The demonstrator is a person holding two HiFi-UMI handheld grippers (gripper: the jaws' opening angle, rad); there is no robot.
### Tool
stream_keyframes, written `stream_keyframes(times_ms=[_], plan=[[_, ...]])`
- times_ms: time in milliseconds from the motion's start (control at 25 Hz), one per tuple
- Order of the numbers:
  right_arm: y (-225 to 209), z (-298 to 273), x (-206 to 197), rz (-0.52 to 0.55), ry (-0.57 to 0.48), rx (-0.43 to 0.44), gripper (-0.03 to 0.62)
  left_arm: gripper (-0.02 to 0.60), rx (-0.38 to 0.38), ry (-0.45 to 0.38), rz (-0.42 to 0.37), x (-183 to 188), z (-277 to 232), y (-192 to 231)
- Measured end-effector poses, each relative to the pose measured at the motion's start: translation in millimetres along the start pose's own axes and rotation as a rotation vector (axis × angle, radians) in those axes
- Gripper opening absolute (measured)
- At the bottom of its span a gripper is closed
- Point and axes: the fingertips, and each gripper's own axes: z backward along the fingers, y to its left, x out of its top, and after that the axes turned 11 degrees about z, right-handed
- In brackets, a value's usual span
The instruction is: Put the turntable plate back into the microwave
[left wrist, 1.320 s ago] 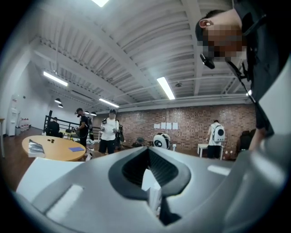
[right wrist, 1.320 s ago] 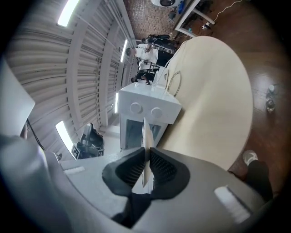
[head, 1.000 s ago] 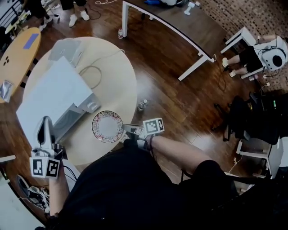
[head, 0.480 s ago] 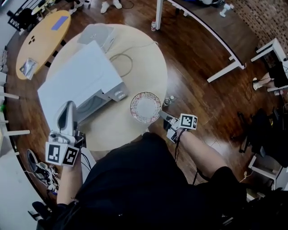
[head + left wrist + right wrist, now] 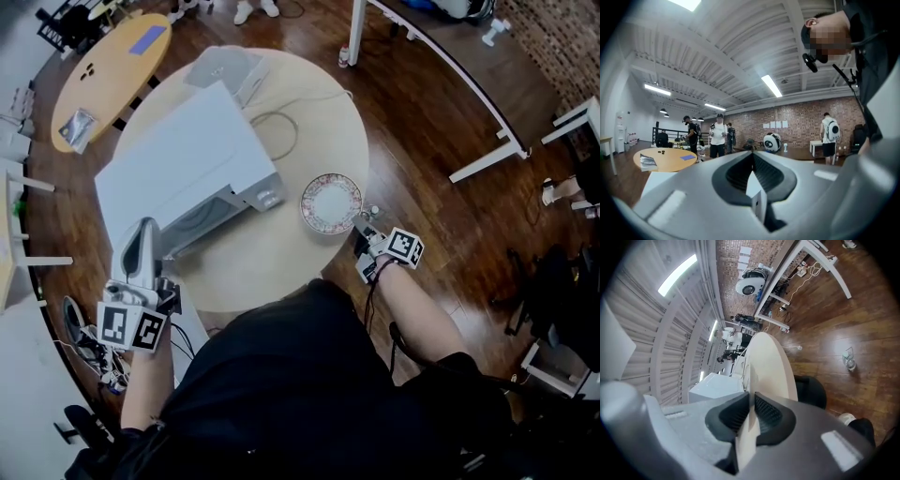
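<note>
The turntable plate [image 5: 331, 202], white with a flowery rim, hangs over the right part of the round cream table [image 5: 309, 103], just right of the microwave's knobs [image 5: 269, 196]. My right gripper [image 5: 359, 228] is shut on the plate's near rim. In the right gripper view the plate [image 5: 746, 427] runs edge-on between the pads of that gripper [image 5: 751, 399]. The white microwave [image 5: 183, 169] faces me. My left gripper [image 5: 145, 232] stands at its front left corner, shut [image 5: 752, 157] on a thin white edge [image 5: 757, 199] that looks like the door's.
A cable [image 5: 278, 131] loops on the table behind the microwave, beside a flat grey device [image 5: 225, 67]. A small bottle [image 5: 373, 212] stands on the wooden floor near the plate. An oval wooden table [image 5: 103, 75] lies far left, a long dark table [image 5: 441, 56] far right.
My right gripper has carried the plate to the right and farther over the table, from in front of the microwave to beside its knobs. The left gripper has hardly moved.
</note>
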Motion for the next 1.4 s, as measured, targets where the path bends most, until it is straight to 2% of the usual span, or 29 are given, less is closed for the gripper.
stream_keyframes(times_ms=[200,400,760,1120,1400], plan=[[-1.4,-18.1,2.0,0.005,0.002,-0.024,0.035,0.003,0.01,-0.003,0.003,0.2,7.5,3.1],[-7.4,-27.1,1.9,-0.017,-0.042,-0.054,0.034,0.003,0.035,-0.013,0.017,0.3,17.1,15.6],[-25.9,-36.7,-12.5,-0.042,-0.065,-0.17,0.025,0.003,0.055,-0.025,0.046,3.2,28.0,30.4],[-37.5,-29.2,-15.4,-0.04,-0.047,-0.261,0.024,0.003,0.084,-0.012,0.098,-12.6,38.1,46.3],[-47.9,-19.7,-8.6,-0.023,-0.088,-0.289,0.025,0.003,0.103,-0.031,0.128,-19.6,45.9,56.7]])
